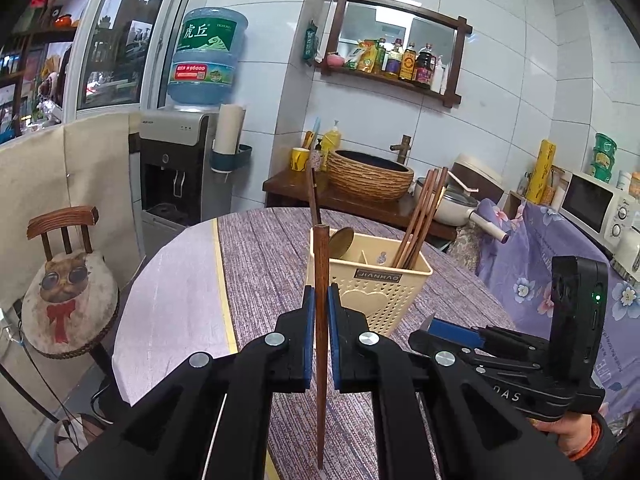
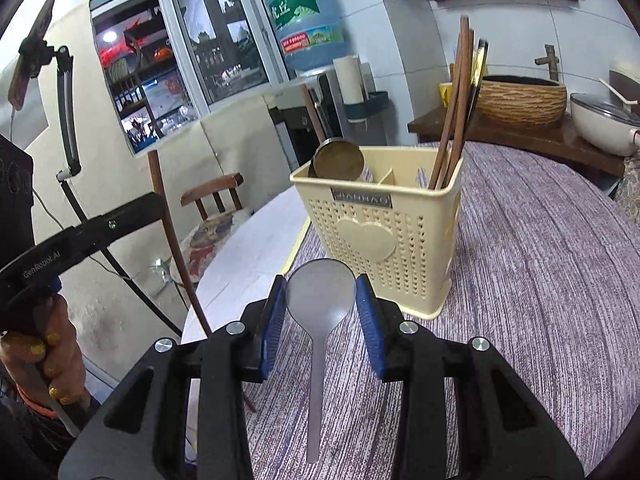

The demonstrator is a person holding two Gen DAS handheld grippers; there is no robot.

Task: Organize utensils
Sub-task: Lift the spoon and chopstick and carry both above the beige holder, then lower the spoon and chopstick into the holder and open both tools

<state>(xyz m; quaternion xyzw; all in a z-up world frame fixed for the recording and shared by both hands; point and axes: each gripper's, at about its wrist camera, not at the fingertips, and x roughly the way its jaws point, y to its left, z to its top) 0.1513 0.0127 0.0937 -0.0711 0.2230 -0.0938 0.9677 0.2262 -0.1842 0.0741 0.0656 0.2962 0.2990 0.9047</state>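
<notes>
A cream plastic utensil holder (image 1: 376,292) (image 2: 384,236) stands on the round table. It holds several brown chopsticks (image 1: 420,224) (image 2: 456,108) in its right compartment and a brass spoon (image 1: 341,242) (image 2: 338,159) in its left one. My left gripper (image 1: 319,300) is shut on a brown chopstick (image 1: 321,352), held upright just in front of the holder; it also shows in the right wrist view (image 2: 176,244). My right gripper (image 2: 321,306) is shut on a translucent grey spoon (image 2: 320,316), bowl forward, a little in front of the holder.
The table has a purple striped cloth (image 2: 520,280) and a pale section (image 1: 176,304) at the left. A chair with a cat cushion (image 1: 68,292) stands to the left. A water dispenser (image 1: 180,168) and a wooden stand with a woven basin (image 1: 370,176) are behind.
</notes>
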